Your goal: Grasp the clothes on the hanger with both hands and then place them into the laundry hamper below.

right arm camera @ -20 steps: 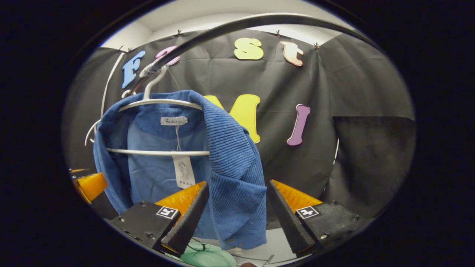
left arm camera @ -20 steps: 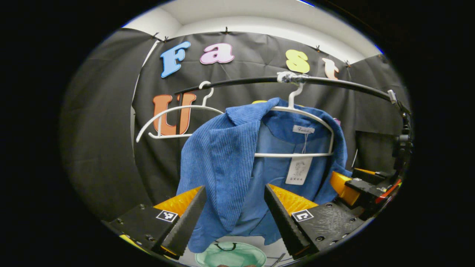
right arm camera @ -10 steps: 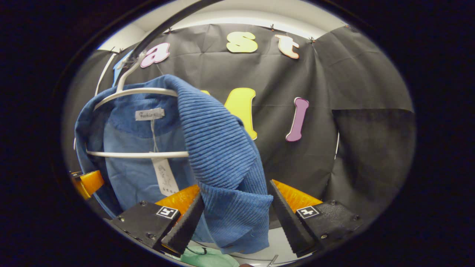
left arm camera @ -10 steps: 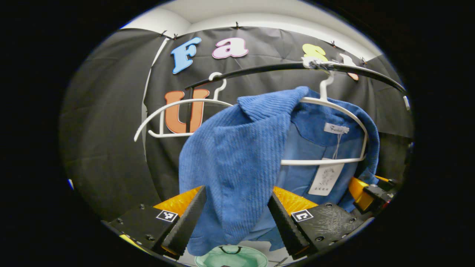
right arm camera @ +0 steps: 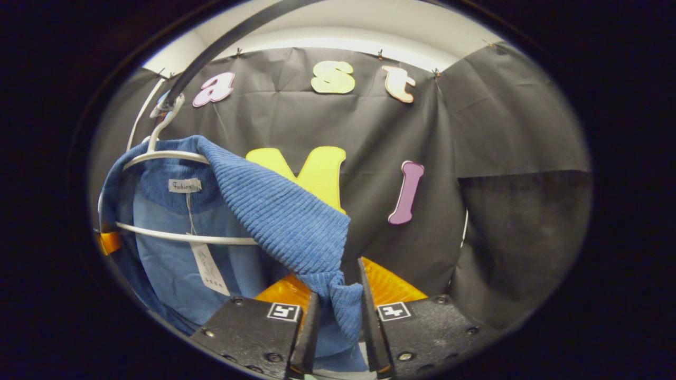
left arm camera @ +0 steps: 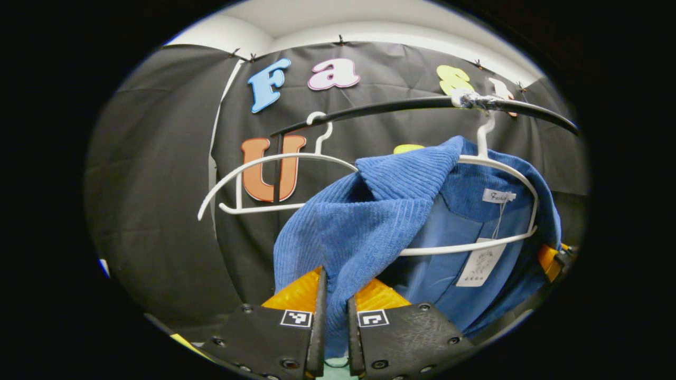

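In the left gripper view, the left claw (left arm camera: 334,316) is seen narrowed to a slim gap, with both black ridged fingers (left arm camera: 318,322) pressed on a fold of the blue ribbed corduroy jacket (left arm camera: 369,221). The jacket is draped on a white plastic hanger (left arm camera: 496,163), whose hook is hung on a black curved rail (left arm camera: 380,108) at a taped spot. The gripped fold is stretched from the collar down toward the claw, while the rest of the garment is left hanging to the right, with a white paper tag (left arm camera: 478,263) dangling from the neck label. A second, bare white hanger (left arm camera: 264,163) is hung on the rail to the left, well apart from the jacket's hook. At the far right edge, an orange part of the other gripper is glimpsed beside the jacket.

In the right gripper view, the right claw (right arm camera: 335,322) is likewise drawn nearly closed, its two fingers (right arm camera: 309,327) clamped on a bunched strip of the blue jacket (right arm camera: 274,216). The cloth is pulled taut from the hanger's (right arm camera: 158,155) shoulder down into the claw. The rail (right arm camera: 222,45) is seen arching overhead. A sliver of pale green is visible under the left claw; what it is cannot be told.
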Motion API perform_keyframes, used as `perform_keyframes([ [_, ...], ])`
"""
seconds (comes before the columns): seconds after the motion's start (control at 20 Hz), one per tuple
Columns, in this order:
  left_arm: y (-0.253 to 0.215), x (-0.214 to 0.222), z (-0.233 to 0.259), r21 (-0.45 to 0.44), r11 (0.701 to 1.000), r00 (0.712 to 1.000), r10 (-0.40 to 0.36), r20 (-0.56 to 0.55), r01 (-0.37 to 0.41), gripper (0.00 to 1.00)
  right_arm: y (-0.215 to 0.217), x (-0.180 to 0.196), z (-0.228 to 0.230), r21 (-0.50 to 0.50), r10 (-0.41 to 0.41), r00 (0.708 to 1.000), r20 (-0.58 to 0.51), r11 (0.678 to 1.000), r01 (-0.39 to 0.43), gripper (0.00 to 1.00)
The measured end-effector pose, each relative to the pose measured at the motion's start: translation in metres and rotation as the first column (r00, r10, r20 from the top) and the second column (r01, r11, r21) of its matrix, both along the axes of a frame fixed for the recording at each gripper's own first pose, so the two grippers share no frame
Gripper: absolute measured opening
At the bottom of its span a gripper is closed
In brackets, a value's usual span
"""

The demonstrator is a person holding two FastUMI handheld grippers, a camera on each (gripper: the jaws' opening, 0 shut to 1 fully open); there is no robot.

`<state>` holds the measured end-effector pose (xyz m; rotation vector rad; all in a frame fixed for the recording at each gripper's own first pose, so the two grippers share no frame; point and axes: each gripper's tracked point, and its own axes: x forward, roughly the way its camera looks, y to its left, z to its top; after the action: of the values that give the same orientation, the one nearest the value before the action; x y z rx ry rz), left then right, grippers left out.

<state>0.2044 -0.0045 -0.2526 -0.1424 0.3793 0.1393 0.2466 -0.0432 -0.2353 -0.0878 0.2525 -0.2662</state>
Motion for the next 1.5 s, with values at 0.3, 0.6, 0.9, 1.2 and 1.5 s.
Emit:
perform_keyframes([
  [0.3, 0.009, -0.009, 0.010, 0.007, 1.000, 1.000, -0.009, 0.005, 0.009, 0.05, 0.008, 0.001, -0.003, -0.027, 0.027, 1.000, -0.001, 0.999, -0.027, 0.17],
  [0.6, 0.042, -0.014, 0.047, 0.109, 0.994, 0.998, 0.021, 0.066, -0.028, 0.05, -0.004, -0.001, 0.017, -0.035, 0.008, 0.999, 0.041, 0.999, -0.006, 0.12],
  [0.9, 0.062, -0.013, 0.064, 0.177, 0.984, 0.997, 0.022, 0.077, -0.035, 0.05, -0.012, -0.004, 0.035, -0.075, -0.027, 0.997, 0.069, 0.997, 0.032, 0.12],
  [1.2, 0.077, -0.003, 0.079, 0.224, 0.974, 0.995, 0.005, 0.100, -0.028, 0.05, -0.017, -0.001, 0.044, -0.072, -0.034, 0.992, 0.119, 0.997, 0.042, 0.11],
  [1.5, 0.085, 0.016, 0.080, 0.213, 0.977, 0.995, -0.025, 0.097, 0.004, 0.00, -0.020, 0.007, 0.052, -0.045, -0.043, 0.986, 0.163, 0.998, 0.051, 0.11],
])
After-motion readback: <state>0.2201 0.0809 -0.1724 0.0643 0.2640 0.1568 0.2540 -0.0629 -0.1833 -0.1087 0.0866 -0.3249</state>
